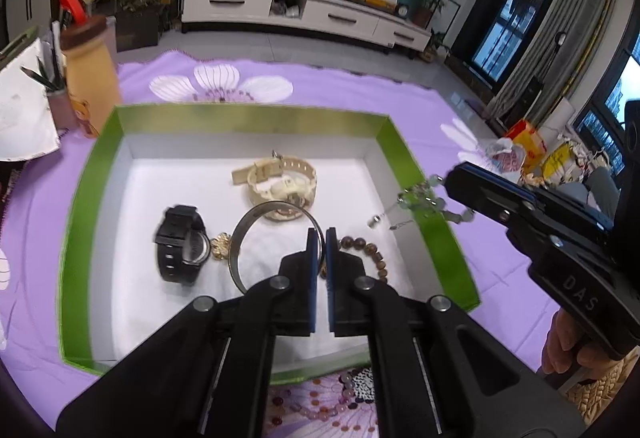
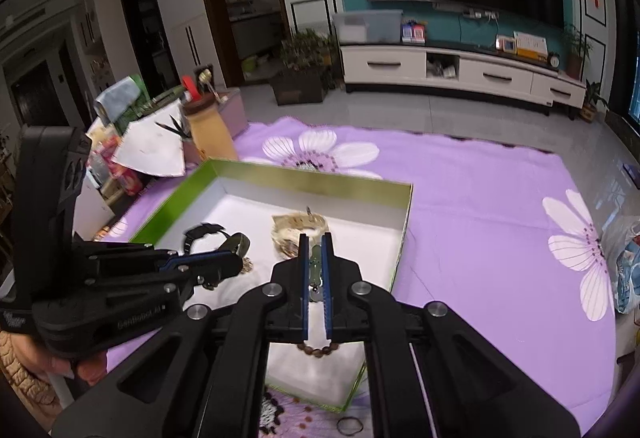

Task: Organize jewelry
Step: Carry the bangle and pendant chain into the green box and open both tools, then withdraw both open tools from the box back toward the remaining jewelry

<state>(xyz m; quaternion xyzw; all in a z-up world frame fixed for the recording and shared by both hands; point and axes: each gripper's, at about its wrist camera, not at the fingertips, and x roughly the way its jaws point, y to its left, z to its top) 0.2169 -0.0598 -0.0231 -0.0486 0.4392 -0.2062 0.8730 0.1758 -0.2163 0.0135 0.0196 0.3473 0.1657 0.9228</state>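
Observation:
A green box point(image 1: 404, 142) with a white floor lies on the purple cloth. In it are a black watch point(image 1: 180, 244), a cream watch point(image 1: 280, 182), a gold flower piece point(image 1: 221, 245) and a brown bead bracelet point(image 1: 370, 252). My left gripper point(image 1: 321, 234) is shut on a silver bangle point(image 1: 256, 214) and holds it over the box floor. My right gripper point(image 2: 315, 240) is shut on a pale green bead bracelet point(image 1: 424, 198), which hangs over the box's right wall. The box also shows in the right wrist view point(image 2: 402, 234).
A yellow jar point(image 1: 90, 78), a pen cup and papers stand at the far left. Loose pink beads point(image 1: 316, 408) lie on the cloth in front of the box. A black hair tie point(image 2: 350, 426) lies near the front edge. Bags sit off the right side.

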